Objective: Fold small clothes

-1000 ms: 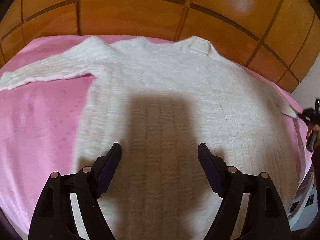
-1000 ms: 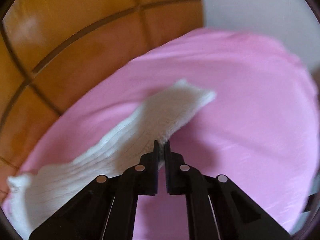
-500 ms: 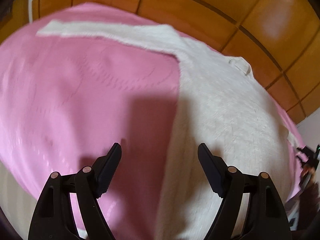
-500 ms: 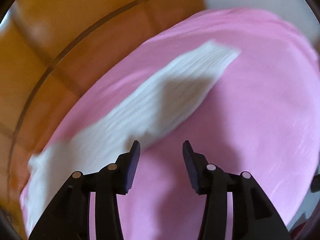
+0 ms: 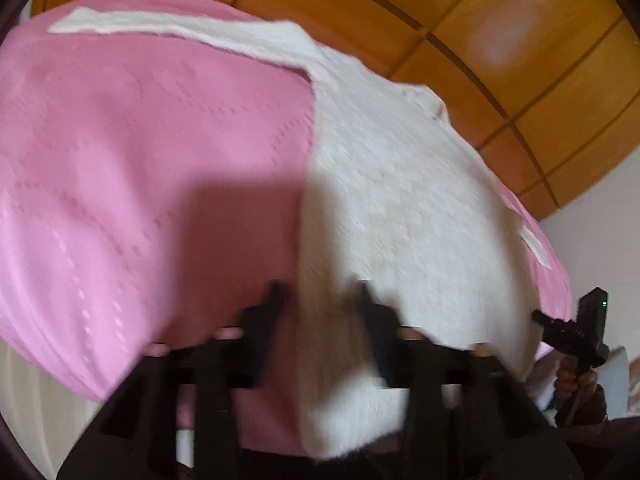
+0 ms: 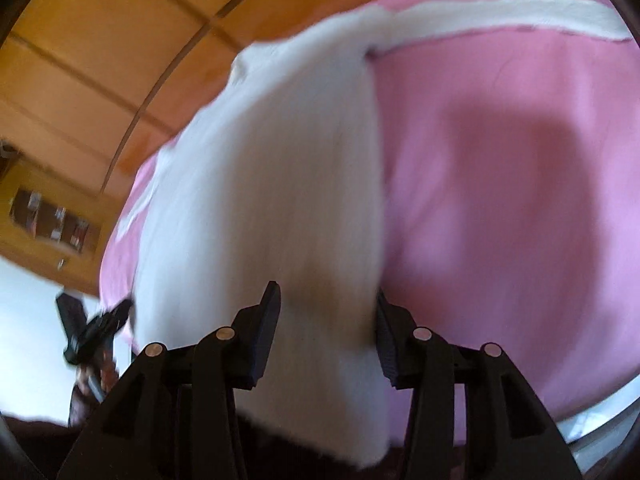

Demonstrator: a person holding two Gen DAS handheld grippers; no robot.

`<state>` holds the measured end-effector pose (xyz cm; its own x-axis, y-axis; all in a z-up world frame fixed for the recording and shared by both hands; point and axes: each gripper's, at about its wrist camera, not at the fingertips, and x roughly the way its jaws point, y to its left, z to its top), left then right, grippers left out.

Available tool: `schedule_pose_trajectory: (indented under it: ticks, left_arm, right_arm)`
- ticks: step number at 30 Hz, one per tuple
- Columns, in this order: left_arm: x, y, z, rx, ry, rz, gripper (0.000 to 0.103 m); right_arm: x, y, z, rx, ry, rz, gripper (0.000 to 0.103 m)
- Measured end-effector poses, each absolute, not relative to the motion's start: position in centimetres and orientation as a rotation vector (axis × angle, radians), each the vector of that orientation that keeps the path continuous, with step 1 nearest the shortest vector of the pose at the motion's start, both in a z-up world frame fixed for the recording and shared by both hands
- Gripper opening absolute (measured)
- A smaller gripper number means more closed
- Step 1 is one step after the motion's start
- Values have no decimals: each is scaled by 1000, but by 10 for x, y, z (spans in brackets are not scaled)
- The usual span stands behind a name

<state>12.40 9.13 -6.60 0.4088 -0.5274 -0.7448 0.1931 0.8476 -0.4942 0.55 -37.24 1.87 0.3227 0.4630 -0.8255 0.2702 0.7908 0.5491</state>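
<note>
The left gripper (image 5: 318,300) hangs with jaws apart, holding nothing, over the sweater's (image 5: 392,200) hem edge; pink sheet (image 5: 120,180) lies to its left. The right gripper (image 6: 326,308) also gapes wide, empty, the sweater (image 6: 272,184) spread flat ahead between its fingers (image 6: 266,312).

So it's a white knit sweater (image 5: 400,200), fuzzy texture, spread flat on a pink bedsheet (image 5: 120,160). One sleeve (image 5: 180,32) is stretched straight out sideways along the far edge of the bed, and in the right wrist view the sleeve on the opposite side (image 6: 520,16) does the same. The collar end points toward the wooden headboard, and the hem sits at the near edge of the bed. Both views are pretty blurry, so the knit pattern doesn't really show.
</note>
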Motion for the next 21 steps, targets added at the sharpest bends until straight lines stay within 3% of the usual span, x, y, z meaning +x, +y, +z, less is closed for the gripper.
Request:
schedule_pose_trajectory:
  ticks: [1, 2, 3, 11, 16, 21]
  left_arm:
    - [117, 89, -67, -334, 1056, -478, 17]
    - [115, 84, -68, -309, 1052, -480, 9]
    - [112, 82, -67, -299, 1047, -483, 8]
    - [91, 96, -27, -315, 958, -534, 4]
    - [73, 90, -52, -293, 1068, -537, 3]
    - [83, 90, -59, -278, 1109, -503, 4]
  right_arm:
    - [2, -364, 17, 684, 1272, 146, 35]
    - [0, -357, 17, 668, 1290, 147, 19]
    - [-2, -355, 16, 652, 1299, 140, 12]
    - [-2, -356, 80, 490, 1148, 157, 9]
    - [-20, -355, 33, 459, 1333, 102, 9]
    - [-16, -349, 17, 506, 1352, 99, 10]
